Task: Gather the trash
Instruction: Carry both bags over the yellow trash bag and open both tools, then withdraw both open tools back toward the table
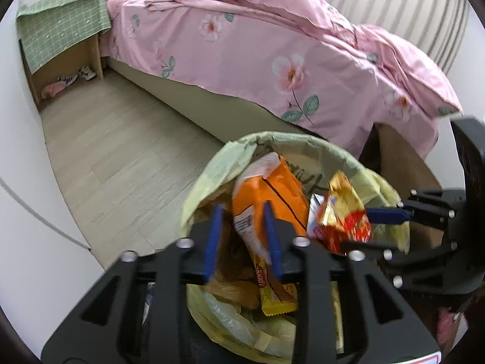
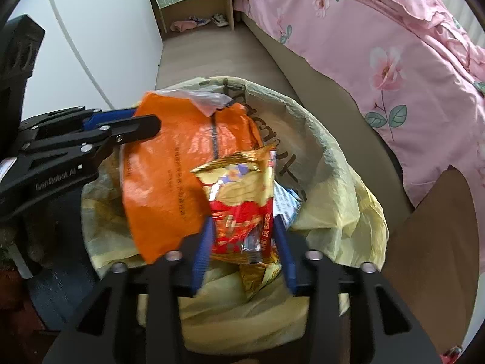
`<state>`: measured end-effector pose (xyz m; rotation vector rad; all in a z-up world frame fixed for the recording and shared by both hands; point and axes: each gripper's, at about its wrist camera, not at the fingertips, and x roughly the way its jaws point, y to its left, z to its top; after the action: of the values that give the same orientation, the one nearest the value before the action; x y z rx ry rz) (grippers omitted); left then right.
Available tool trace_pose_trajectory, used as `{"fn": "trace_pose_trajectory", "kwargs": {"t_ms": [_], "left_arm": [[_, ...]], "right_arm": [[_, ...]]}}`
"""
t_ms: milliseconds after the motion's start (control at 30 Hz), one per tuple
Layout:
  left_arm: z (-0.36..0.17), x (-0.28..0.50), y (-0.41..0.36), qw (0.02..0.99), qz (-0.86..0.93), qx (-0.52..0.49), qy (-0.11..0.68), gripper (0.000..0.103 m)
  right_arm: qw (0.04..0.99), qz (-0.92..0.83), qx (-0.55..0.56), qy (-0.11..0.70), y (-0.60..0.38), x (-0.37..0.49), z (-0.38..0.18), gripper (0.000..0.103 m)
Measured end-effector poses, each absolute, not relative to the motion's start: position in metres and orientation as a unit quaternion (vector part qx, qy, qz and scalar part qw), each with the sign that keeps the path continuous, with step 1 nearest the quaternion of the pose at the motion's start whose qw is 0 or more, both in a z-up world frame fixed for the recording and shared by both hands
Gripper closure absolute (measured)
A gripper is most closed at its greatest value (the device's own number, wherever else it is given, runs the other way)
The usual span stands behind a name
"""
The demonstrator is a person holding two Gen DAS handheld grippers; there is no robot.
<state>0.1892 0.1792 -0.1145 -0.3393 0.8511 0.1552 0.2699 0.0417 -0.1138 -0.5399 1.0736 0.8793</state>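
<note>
A bin lined with a pale yellow-green bag [image 1: 291, 142] [image 2: 342, 188] stands on the floor beside the bed. My left gripper [image 1: 242, 212] is open over the bin, its fingers either side of an orange snack bag [image 1: 269, 191] [image 2: 169, 176] that seems loose between them. My right gripper [image 2: 242, 230] is also open, its blue fingers apart around a red and gold snack wrapper [image 2: 239, 200] [image 1: 345, 212] above the bin. It also shows at the right of the left wrist view [image 1: 382, 227]. A yellow wrapper [image 1: 277, 300] and other trash lie in the bin.
A bed with a pink floral duvet [image 1: 257, 45] [image 2: 394, 45] runs alongside. A wooden side table with a green cloth [image 1: 63, 27] stands at the far end, shoes under it. A brown cardboard panel [image 2: 430, 242] stands right of the bin. White wall on the left.
</note>
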Motion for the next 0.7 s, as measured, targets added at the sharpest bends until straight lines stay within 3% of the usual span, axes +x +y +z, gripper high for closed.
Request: {"fn": "trace_pose_trajectory", "kwargs": {"t_ms": [133, 267, 567, 700], "left_arm": [[-0.094, 0.174, 0.186, 0.895, 0.076, -0.217, 0.383, 0.061], [-0.062, 0.165, 0.172, 0.914, 0.082, -0.187, 0.350, 0.054], [-0.019, 0.152, 0.092, 0.944, -0.018, -0.161, 0.288, 0.048], [-0.012, 0.156, 0.040, 0.944, -0.092, -0.139, 0.285, 0.047]], "right_arm": [[0.759, 0.393, -0.245, 0.459, 0.025, 0.257, -0.088, 0.057], [0.798, 0.375, -0.195, 0.429, -0.016, 0.245, -0.054, 0.050], [0.880, 0.310, -0.120, 0.340, -0.145, 0.182, -0.004, 0.043], [0.892, 0.272, -0.111, 0.343, -0.200, 0.161, -0.003, 0.043]]}}
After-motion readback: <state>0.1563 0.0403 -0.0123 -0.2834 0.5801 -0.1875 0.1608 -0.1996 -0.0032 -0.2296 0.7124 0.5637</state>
